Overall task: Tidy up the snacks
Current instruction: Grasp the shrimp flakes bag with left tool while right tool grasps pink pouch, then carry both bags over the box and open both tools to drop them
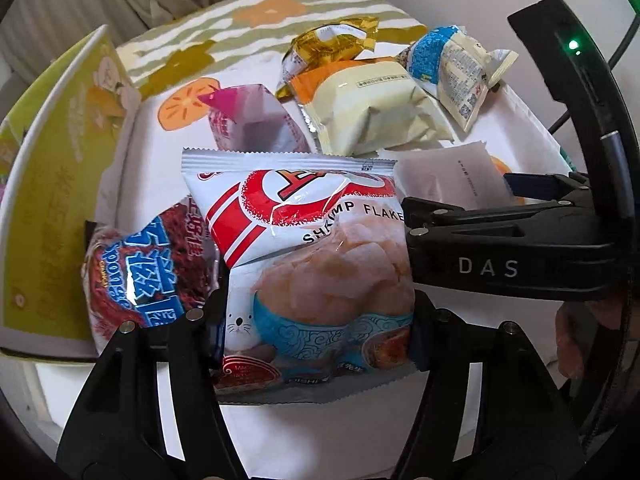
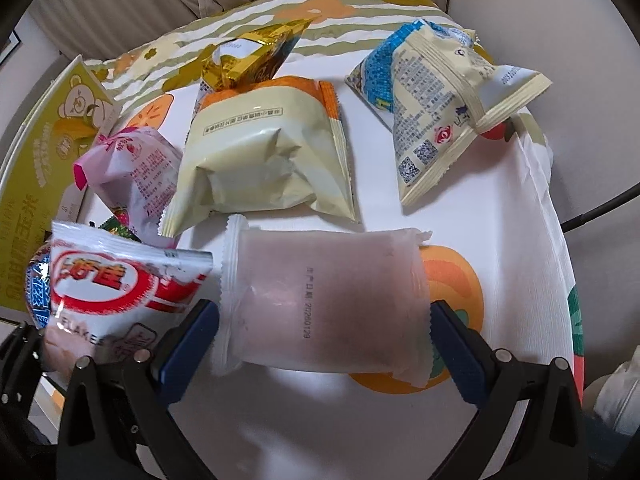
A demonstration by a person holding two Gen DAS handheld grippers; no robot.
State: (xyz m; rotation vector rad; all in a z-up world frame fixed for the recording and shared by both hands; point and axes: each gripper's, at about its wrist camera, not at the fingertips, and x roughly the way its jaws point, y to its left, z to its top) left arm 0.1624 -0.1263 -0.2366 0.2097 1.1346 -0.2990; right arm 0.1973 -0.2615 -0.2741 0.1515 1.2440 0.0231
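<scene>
My left gripper (image 1: 316, 332) is shut on a white and red shrimp flakes bag (image 1: 312, 256), held upright; the bag also shows at the left of the right wrist view (image 2: 120, 292). My right gripper (image 2: 326, 340) has its blue pads on both sides of a frosted pinkish packet (image 2: 320, 300); whether the pads press it I cannot tell. That gripper and packet (image 1: 452, 180) show at the right of the left wrist view. A red and blue snack pack (image 1: 148, 272) lies left of the shrimp bag.
On the persimmon-print cloth (image 2: 520, 240) lie a cream and orange bag (image 2: 264, 160), a gold packet (image 2: 248, 56), a blue and cream packet (image 2: 432, 112) and a pink packet (image 2: 136, 168). A yellow-green box (image 1: 60, 184) stands at the left.
</scene>
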